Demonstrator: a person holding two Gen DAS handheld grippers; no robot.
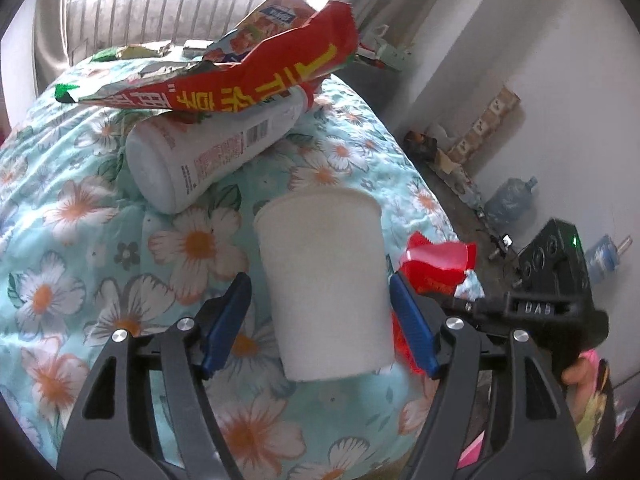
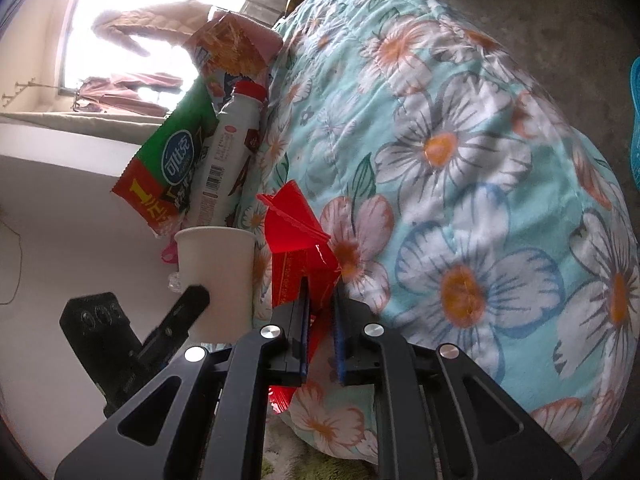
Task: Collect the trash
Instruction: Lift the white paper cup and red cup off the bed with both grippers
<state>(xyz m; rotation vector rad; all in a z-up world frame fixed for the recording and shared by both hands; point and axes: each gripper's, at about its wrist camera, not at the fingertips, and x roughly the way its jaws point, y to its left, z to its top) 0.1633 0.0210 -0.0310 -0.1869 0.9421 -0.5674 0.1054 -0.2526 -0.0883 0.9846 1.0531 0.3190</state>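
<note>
Now left gripper (image 1: 320, 304) fingers gape around paper cup (image 1: 324, 280); right gripper (image 2: 321, 308) pinches red wrapper (image 2: 300, 248).

Right gripper (image 2: 320, 300) pinches the crumpled red wrapper (image 2: 298, 252) over the floral quilt (image 2: 460, 160). A white paper cup (image 2: 216, 276) sits just beside it, with a white bottle (image 2: 228, 160) and snack bags (image 2: 168, 168) beyond.

Red snack bag (image 1: 256, 80) covers the white bottle's (image 1: 208, 156) neck; paper cup (image 1: 324, 280) hides part of the red wrapper (image 1: 436, 264); window blown out.
</note>
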